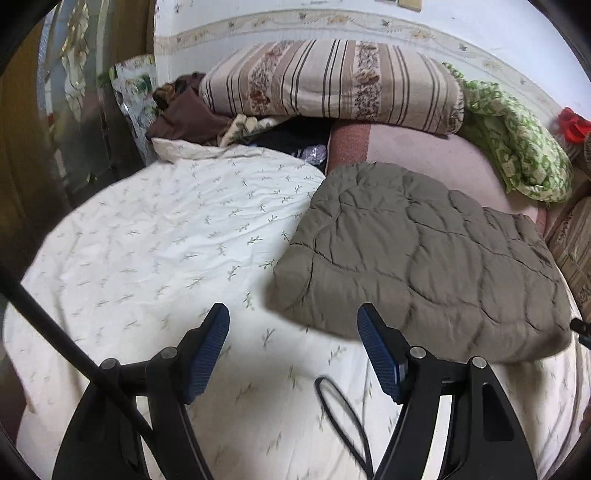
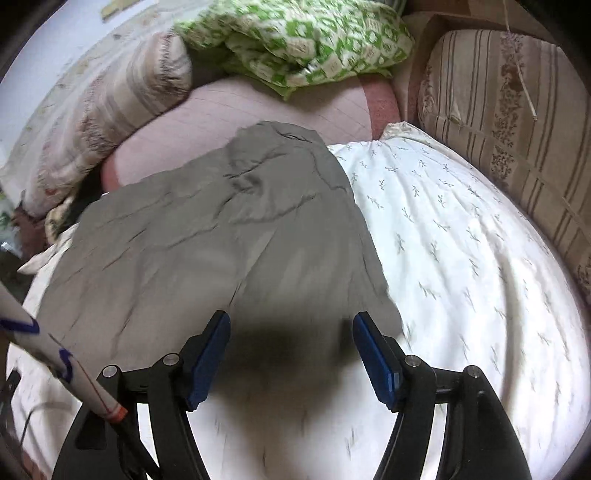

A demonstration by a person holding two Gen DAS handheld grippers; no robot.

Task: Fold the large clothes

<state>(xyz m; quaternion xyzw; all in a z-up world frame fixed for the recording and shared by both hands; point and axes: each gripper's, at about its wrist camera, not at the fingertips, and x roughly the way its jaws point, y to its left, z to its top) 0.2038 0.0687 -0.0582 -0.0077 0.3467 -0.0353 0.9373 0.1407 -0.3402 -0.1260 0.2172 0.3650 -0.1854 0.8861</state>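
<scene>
Olive quilted garment [image 1: 424, 254] lies folded on the white bedspread [image 1: 166, 240] (sprig-printed); your left tongs [image 1: 293, 343] and right tongs [image 2: 291, 347] gape empty.

Bed covered by white sprig-print quilt [image 1: 155, 240], pink sheet [image 1: 424, 151] beyond it. Striped floral pillow [image 1: 332, 81] at far wall [image 1: 369, 11], white with floral border strip. Green-white patterned blanket [image 1: 517, 147] bunched far right. Brown clothes [image 1: 184, 114] heaped far left. Wooden door [image 1: 22, 147] at left.
</scene>
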